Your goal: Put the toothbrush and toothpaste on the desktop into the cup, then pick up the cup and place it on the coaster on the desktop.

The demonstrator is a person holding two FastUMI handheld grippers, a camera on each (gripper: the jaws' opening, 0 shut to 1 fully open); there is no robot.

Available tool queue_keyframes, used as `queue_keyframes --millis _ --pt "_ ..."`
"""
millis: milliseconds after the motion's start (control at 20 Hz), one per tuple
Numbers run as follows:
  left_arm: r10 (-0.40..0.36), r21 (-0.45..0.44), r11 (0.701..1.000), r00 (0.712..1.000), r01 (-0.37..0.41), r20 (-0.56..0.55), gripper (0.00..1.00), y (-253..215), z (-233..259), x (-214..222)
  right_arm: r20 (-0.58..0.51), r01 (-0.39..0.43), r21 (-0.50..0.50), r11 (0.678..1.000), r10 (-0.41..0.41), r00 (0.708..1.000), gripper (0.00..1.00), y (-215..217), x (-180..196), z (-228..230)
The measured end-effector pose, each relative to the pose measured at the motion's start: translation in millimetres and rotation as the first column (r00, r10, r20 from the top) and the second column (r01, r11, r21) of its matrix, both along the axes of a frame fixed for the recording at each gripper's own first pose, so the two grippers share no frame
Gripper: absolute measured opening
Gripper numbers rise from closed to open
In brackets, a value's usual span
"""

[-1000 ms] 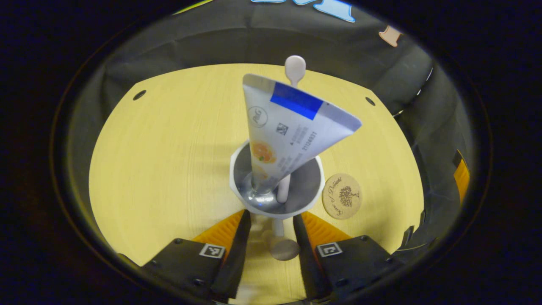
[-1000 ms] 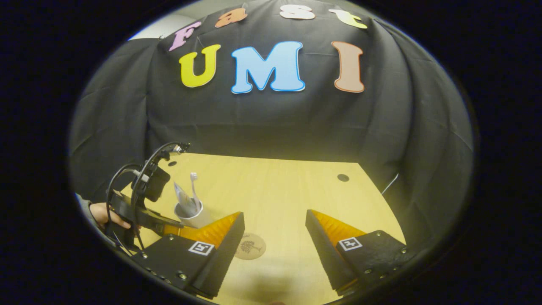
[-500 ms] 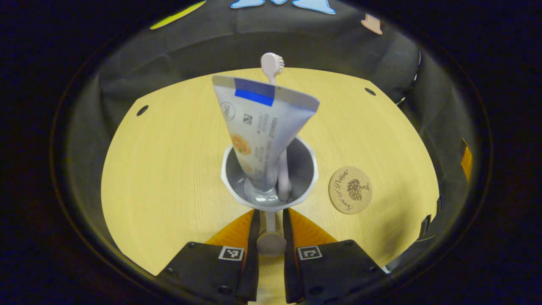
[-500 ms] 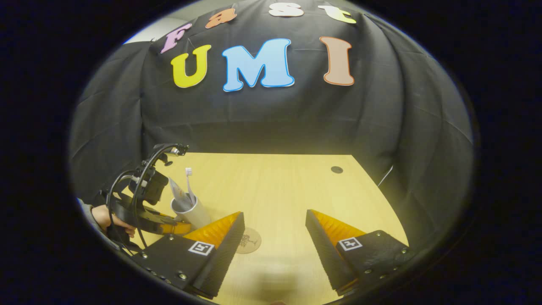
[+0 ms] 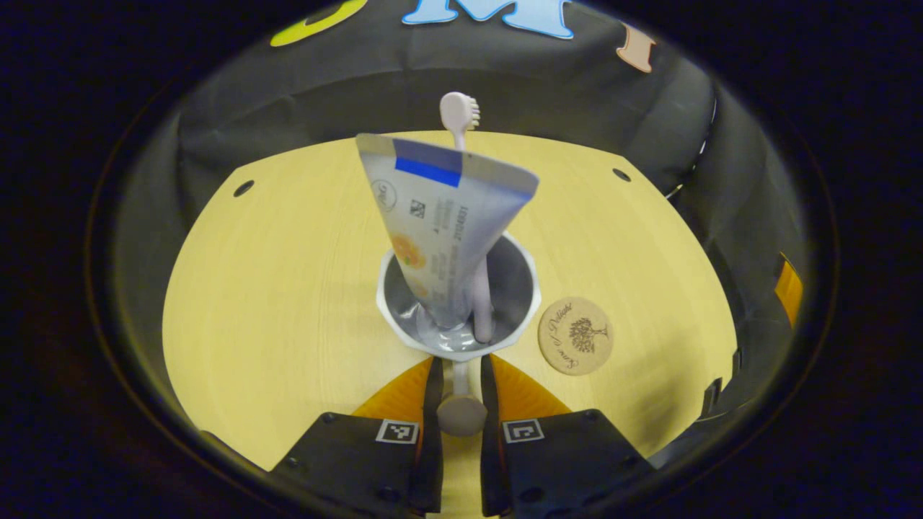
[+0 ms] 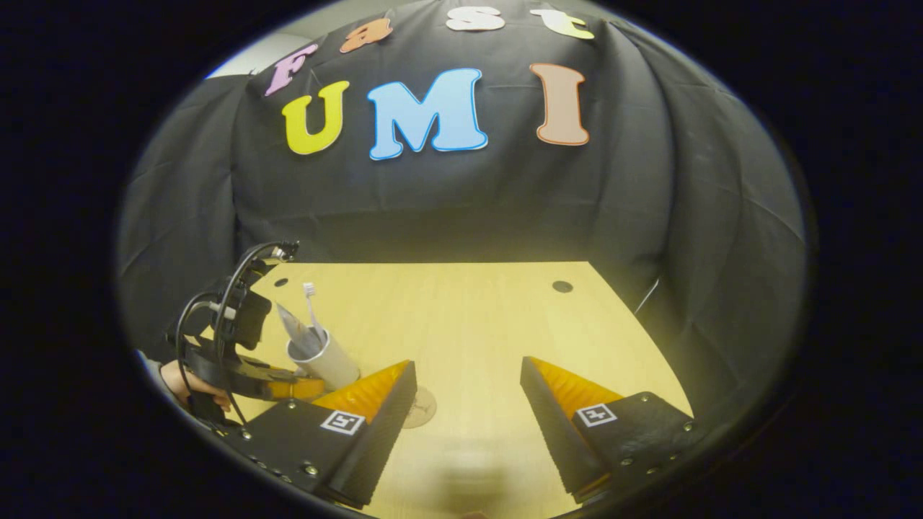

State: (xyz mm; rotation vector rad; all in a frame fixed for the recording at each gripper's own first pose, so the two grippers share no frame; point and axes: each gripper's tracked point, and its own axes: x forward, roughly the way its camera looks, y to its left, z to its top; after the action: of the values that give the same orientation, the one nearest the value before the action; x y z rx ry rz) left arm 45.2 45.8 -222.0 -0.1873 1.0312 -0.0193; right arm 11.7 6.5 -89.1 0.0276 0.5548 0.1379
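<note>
At the centre of the left gripper view: one white cup [image 5: 457, 303], faceted rim, grey inside, holding two items. Item one, toothpaste [image 5: 440, 223], a pale tube standing cap-down, its flat crimped end with a blue band uppermost, leaning toward upper left. Item two, toothbrush [image 5: 459, 115], pale handle in the cup just right of the tube, head rising above the tube's top edge, bristles facing right.

Bottom centre of that view: left gripper [image 5: 458, 375], its two fingers drawn close together on the cup's handle, a slim post ending in a round knob between them; both fingers press on it, so the cup is gripped.

Lower right of the cup, just beside it and apart from it: round cork coaster [image 5: 575, 336] with a tree print, lying flat on the yellow wooden desktop [image 5: 274, 288].

Bottom of the right gripper view: right gripper [image 6: 469, 389], fingers spread wide, nothing between them. At lower left of that view the cup appears tilted, clamped by the other gripper, with a hand [image 6: 189, 382] behind it.
</note>
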Motion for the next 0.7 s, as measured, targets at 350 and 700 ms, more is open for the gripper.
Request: queue_keyframes --millis 350,700 --pt "-0.076 -0.055 0.996 0.997 0.076 0.014 0.27 -56.9 10.9 7.0 0.004 0.016 0.005 1.0 -0.016 1.0 0.91 -9.5 -4.7 2.0" --pt "-0.139 -0.072 0.988 0.99 0.139 0.002 0.27 -105.5 9.3 11.7 -0.005 0.053 0.013 0.998 -0.053 0.999 0.91 -32.3 -8.1 -0.1"
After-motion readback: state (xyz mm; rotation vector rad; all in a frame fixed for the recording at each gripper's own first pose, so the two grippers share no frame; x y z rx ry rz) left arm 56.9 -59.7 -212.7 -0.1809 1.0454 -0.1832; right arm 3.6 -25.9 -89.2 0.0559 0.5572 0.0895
